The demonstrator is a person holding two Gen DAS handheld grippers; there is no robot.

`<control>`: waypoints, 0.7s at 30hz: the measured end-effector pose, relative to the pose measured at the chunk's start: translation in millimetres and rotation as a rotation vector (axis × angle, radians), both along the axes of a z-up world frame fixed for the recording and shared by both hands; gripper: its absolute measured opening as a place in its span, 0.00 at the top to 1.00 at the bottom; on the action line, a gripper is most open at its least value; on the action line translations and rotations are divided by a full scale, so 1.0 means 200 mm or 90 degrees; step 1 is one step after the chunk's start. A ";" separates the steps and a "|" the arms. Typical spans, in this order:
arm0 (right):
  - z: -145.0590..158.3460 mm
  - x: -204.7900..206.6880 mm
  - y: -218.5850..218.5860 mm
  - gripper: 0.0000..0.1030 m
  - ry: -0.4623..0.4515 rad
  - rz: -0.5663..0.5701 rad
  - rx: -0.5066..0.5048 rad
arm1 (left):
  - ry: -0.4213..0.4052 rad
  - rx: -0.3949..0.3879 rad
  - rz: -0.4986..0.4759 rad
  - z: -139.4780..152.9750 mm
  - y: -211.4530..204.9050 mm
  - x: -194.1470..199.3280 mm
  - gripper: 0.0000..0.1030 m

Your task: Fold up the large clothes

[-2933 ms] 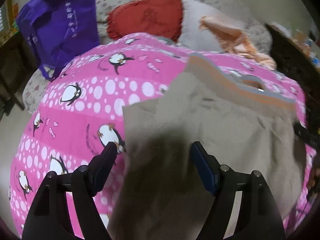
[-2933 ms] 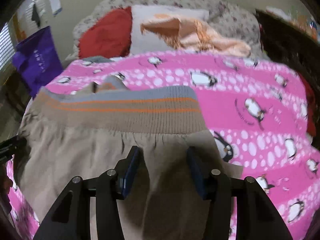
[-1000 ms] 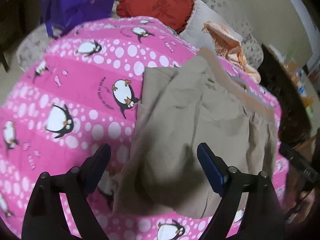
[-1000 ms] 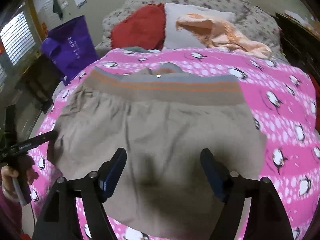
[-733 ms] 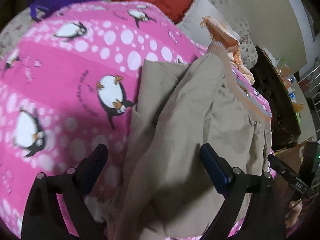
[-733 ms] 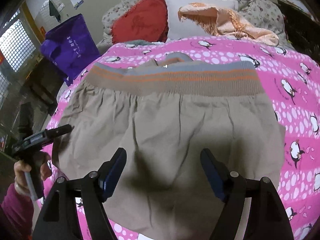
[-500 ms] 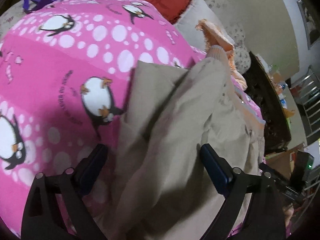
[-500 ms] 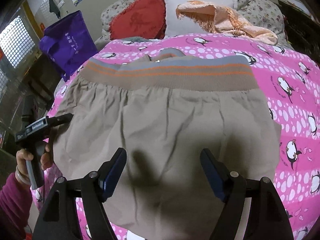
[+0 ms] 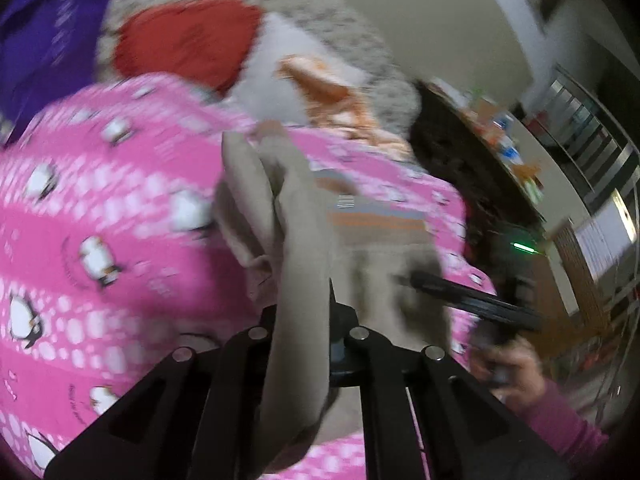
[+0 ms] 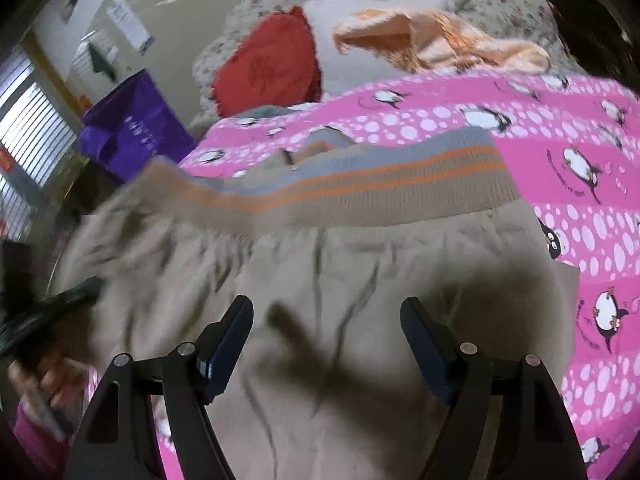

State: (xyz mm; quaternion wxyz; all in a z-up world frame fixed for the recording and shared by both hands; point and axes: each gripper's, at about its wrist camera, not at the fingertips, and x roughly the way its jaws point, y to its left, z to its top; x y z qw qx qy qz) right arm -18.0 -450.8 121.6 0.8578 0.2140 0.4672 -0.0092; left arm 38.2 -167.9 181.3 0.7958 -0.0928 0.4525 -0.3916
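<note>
Beige trousers [image 10: 360, 272] with a ribbed grey and orange waistband [image 10: 360, 184] lie spread on the bed. My left gripper [image 9: 308, 312] has its jaws closing tight on a raised fold of the trousers [image 9: 296, 240]. The fold hangs bunched over its fingers. It shows blurred at the trousers' left edge [image 10: 60, 292] in the right wrist view. My right gripper [image 10: 326, 320] hovers open over the lower middle of the fabric, nothing between its fingers. It appears at the far side [image 9: 440, 284] in the left wrist view, held by a hand in a magenta sleeve [image 9: 560, 412].
A pink penguin blanket [image 10: 560, 140] covers the bed. At its head lie a red cushion [image 10: 268, 68], a white pillow [image 10: 360, 28] and a peach shawl [image 10: 440, 40]. A purple bag [image 10: 132, 132] stands at the left, dark furniture [image 9: 480, 184] at the right.
My left gripper shut on the trousers' left edge and rose, pulling the cloth up into a bunched fold. My right gripper stayed open and sank slightly toward the fabric.
</note>
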 end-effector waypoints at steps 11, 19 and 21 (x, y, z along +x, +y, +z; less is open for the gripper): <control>-0.11 -0.23 -0.42 0.24 -0.052 -0.151 0.239 | 0.038 -0.003 -0.157 -0.04 -0.78 -0.27 0.94; -0.34 -0.45 -0.63 0.17 -0.154 -0.226 0.557 | 0.154 -0.030 -0.196 -0.25 -0.86 -0.36 0.30; -0.33 -0.47 -0.62 0.15 -0.169 -0.215 0.568 | 0.124 -0.043 -0.221 -0.11 -0.78 -0.43 0.30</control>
